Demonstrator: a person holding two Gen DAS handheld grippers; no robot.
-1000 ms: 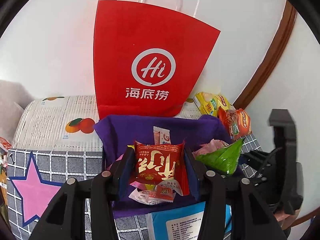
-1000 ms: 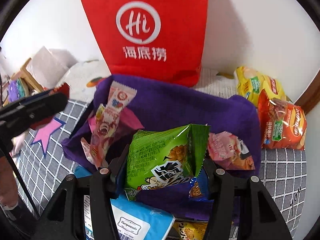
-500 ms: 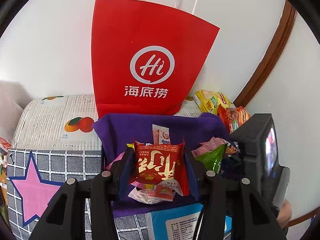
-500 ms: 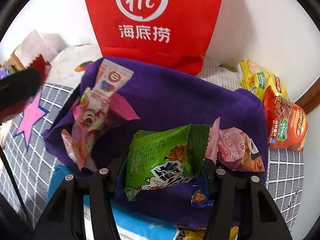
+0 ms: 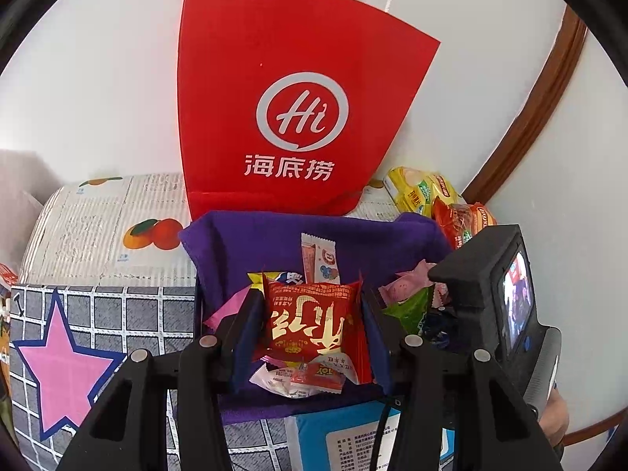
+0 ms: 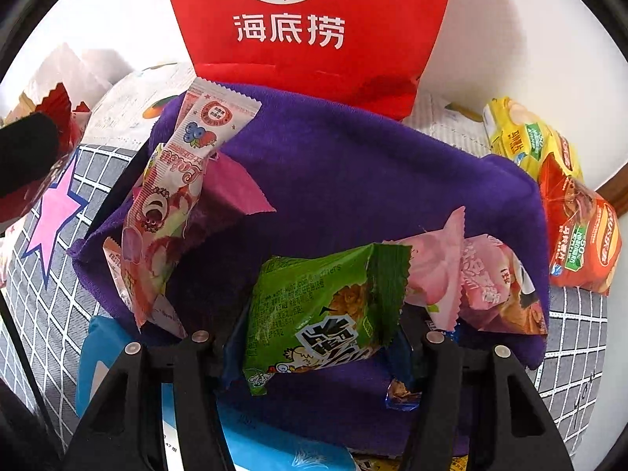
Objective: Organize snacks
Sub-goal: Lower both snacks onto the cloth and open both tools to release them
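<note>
My left gripper (image 5: 308, 325) is shut on a red snack packet (image 5: 310, 320) with gold characters, held just above the near side of the purple cloth-lined basket (image 5: 353, 243). My right gripper (image 6: 322, 333) is shut on a green snack packet (image 6: 322, 306), held low inside the same basket (image 6: 353, 172). In the basket lie a long pink strawberry-bear packet (image 6: 172, 196) on the left and pink packets (image 6: 475, 274) on the right. The right gripper's body (image 5: 490, 294) shows at the right of the left wrist view.
A red paper bag (image 5: 298, 98) stands behind the basket against the white wall. Yellow (image 6: 526, 137) and orange (image 6: 581, 235) snack bags lie to the right. A blue pack (image 5: 345, 435) lies in front of the basket. The checked cloth bears a pink star (image 5: 62, 361).
The right gripper has moved forward and down into the basket with the green packet. The left gripper has barely moved and still holds the red packet.
</note>
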